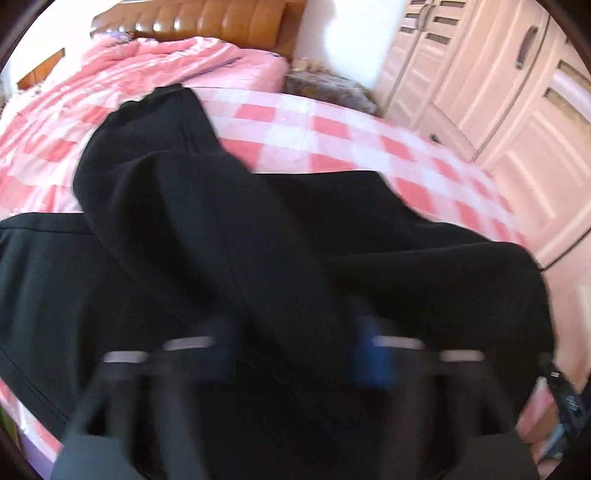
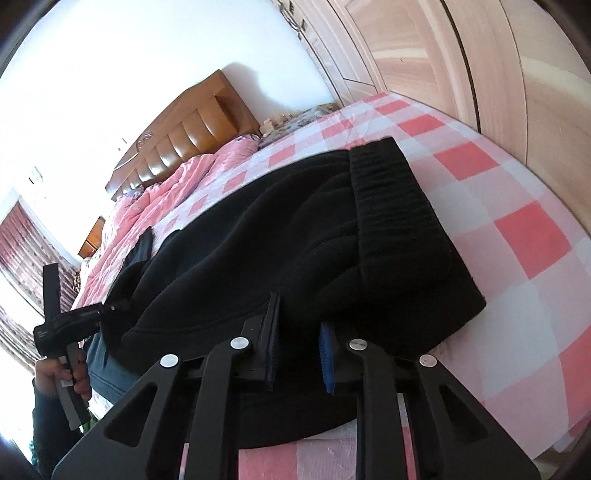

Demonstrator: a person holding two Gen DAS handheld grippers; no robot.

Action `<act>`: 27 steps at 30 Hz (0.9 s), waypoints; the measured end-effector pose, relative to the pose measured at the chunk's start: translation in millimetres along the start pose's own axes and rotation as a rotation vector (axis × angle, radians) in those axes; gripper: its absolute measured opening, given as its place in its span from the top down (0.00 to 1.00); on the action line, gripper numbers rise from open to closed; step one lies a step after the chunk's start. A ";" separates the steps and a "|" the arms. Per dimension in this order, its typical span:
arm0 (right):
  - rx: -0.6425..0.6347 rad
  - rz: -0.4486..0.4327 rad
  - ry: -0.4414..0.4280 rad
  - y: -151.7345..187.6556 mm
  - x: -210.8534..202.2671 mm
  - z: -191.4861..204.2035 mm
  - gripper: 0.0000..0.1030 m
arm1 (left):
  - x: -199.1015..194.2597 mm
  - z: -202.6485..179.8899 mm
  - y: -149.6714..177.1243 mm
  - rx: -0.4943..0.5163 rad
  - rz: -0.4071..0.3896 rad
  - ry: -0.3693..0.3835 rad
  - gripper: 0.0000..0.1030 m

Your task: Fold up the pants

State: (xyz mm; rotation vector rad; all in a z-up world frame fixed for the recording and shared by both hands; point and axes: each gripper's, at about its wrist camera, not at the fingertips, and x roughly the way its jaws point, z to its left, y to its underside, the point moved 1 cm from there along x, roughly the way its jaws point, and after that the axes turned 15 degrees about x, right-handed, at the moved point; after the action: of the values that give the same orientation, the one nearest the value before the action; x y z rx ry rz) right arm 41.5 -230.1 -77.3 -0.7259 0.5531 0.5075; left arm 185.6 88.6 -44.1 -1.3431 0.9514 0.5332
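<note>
Nearest, the right gripper [image 2: 301, 343] points down at the near edge of the black pants [image 2: 295, 240], its blue-padded fingers [image 2: 327, 354] drawn close with a fold of the cloth bunched between them, by all appearances pinched. To the side, the left gripper [image 1: 295, 332] shows only as a blur over the same cloth; its jaws are nearly together, though whether they pinch cloth cannot be told. The pants lie spread across a pink-and-white checked bed [image 2: 517, 229], the ribbed waistband [image 2: 395, 206] towards the wardrobe [image 1: 498, 92]. Beyond lie a rumpled pink quilt [image 1: 147, 62] and a brown padded headboard [image 1: 207, 18].
</note>
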 end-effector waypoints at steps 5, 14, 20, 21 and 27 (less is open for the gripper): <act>-0.046 -0.038 -0.048 -8.5 -17.6 10.1 0.88 | -76.9 9.8 22.8 0.030 -0.324 -0.009 0.86; -0.071 0.021 0.054 23.3 -13.9 -21.1 0.91 | -70.3 9.6 114.1 0.068 -0.263 0.035 0.85; -0.124 -0.016 0.075 24.9 -26.3 -13.3 0.91 | -52.2 16.4 133.2 0.050 -0.214 0.051 0.84; -0.131 -0.025 0.071 25.0 -29.9 -10.7 0.91 | -55.4 15.3 132.4 0.057 -0.225 0.044 0.84; -0.098 -0.029 0.034 27.0 -40.6 -13.2 0.91 | -93.5 4.5 130.1 0.072 -0.326 0.027 0.85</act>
State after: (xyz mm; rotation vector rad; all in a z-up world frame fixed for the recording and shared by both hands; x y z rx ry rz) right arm -8.7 -231.9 -72.8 -0.8357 0.5518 0.4987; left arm 32.4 135.7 -41.9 -1.4074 0.7462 0.2305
